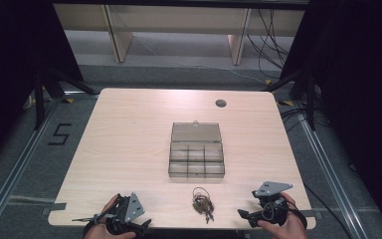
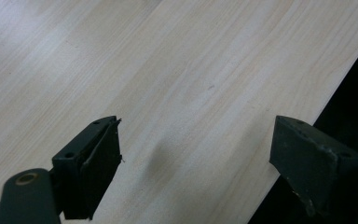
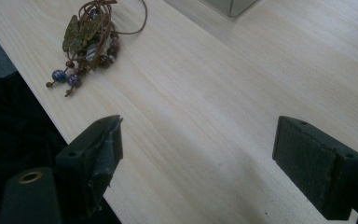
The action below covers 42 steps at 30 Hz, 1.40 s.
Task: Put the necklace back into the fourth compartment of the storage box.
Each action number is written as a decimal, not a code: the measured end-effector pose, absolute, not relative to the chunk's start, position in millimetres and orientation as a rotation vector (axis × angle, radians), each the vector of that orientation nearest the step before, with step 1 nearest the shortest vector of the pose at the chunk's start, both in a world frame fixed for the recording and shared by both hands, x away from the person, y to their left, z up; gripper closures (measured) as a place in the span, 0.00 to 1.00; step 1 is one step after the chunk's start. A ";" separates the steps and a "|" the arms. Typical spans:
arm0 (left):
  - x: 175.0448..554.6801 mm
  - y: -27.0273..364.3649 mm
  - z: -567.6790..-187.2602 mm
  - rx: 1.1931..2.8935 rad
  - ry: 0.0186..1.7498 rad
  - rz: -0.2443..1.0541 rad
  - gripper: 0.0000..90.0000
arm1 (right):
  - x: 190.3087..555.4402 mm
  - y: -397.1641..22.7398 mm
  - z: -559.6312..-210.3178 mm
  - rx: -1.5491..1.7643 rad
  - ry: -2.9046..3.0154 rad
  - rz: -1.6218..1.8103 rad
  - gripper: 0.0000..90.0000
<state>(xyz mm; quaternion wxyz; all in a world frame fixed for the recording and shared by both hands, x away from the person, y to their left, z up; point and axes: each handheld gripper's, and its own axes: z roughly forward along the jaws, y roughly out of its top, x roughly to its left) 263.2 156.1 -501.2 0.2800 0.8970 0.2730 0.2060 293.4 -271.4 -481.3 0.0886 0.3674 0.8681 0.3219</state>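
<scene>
A beaded bracelet with brown cord and a brass butterfly charm [image 1: 202,203] lies near the table's front edge, between my two hands; in the right gripper view this bracelet [image 3: 90,37] sits at the upper left. Behind it stands a clear smoky compartment box [image 1: 196,160] with its lid [image 1: 196,132] folded back. My left gripper [image 1: 144,223] rests at the front left, jaws wide apart over bare wood [image 2: 196,154]. At the front right, my right gripper [image 1: 242,214] is open too, nothing between its jaws [image 3: 198,158].
The light wooden table [image 1: 129,129] has a round dark cable hole [image 1: 221,103] at the back right. Black stands and cables flank the table on the grey floor. A corner of the box [image 3: 235,7] shows at the top of the right gripper view.
</scene>
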 end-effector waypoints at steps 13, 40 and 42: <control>263.4 155.3 -502.5 2.402 0.740 0.554 0.17 | 297.9 -256.7 -481.0 1.054 2.662 0.955 0.18; 263.6 154.6 -504.5 2.395 0.747 0.535 0.17 | 320.8 -214.8 -479.1 0.961 2.758 0.992 0.19; 263.4 154.8 -504.8 2.395 0.746 0.535 0.17 | 321.7 -206.2 -478.4 0.971 2.790 0.989 0.19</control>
